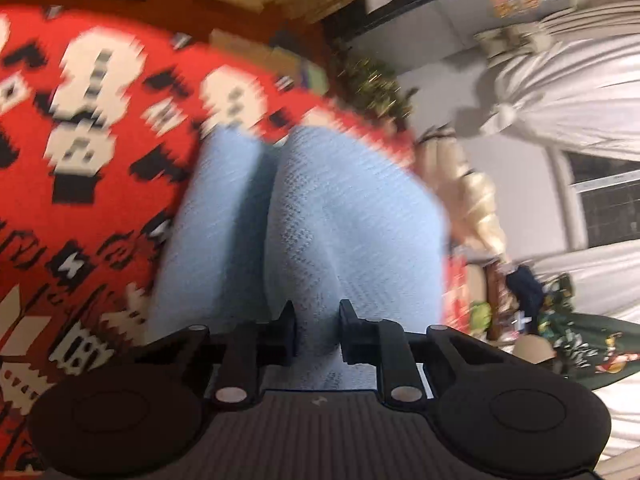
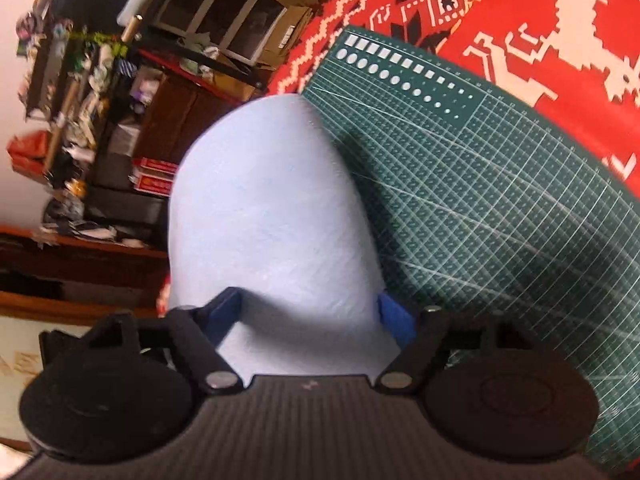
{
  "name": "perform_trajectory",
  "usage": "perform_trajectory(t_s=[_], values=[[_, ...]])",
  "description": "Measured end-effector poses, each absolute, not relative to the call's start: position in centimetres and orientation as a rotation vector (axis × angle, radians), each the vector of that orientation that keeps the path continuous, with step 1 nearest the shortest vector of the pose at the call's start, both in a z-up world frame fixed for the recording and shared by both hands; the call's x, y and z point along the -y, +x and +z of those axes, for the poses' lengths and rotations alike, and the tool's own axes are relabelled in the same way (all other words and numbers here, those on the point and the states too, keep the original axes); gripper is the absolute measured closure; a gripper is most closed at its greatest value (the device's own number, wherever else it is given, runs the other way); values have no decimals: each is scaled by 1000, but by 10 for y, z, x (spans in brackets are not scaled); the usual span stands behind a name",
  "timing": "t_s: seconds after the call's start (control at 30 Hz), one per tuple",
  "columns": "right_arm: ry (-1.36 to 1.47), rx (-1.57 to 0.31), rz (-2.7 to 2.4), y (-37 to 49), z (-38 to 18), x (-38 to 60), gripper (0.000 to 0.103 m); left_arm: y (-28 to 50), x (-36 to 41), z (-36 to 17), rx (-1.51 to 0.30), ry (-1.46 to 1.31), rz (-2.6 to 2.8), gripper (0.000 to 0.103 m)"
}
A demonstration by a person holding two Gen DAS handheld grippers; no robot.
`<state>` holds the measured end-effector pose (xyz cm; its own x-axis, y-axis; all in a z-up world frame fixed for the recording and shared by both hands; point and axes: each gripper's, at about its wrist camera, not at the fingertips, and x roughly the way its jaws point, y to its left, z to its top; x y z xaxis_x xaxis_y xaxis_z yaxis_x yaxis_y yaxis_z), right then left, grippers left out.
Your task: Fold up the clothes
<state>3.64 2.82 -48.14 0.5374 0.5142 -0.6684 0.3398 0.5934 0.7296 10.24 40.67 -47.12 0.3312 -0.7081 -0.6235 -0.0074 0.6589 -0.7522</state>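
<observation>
Pale blue knitted garment [image 1: 320, 216] filling the middle of the left wrist view, bunched into two soft ridges with a dark fold between, blurred at its far edge, lying over a red patterned cloth [image 1: 80, 168] with white and black motifs. Same garment [image 2: 272, 208] in the right wrist view, smooth and rounded at the centre, partly covering a green gridded cutting mat [image 2: 500, 208] on the red cloth [image 2: 560, 20]. Left gripper [image 1: 317, 320] at bottom centre, black fingers narrow, pinching a bunch of the blue knit. Right gripper [image 2: 310, 312] at bottom centre, blue pads spread wide, fabric between them, not pressed.
</observation>
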Motion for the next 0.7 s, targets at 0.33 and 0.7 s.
perform_trajectory(t_s=[0.33,0.7], values=[[658,-1104,119,50,-435,-87,27,92,-452,-495,-1167,-775,-402,84],[398,-1056,69,41,-399,-122,22,91,-469,-498,-1144,-811,-334,71]])
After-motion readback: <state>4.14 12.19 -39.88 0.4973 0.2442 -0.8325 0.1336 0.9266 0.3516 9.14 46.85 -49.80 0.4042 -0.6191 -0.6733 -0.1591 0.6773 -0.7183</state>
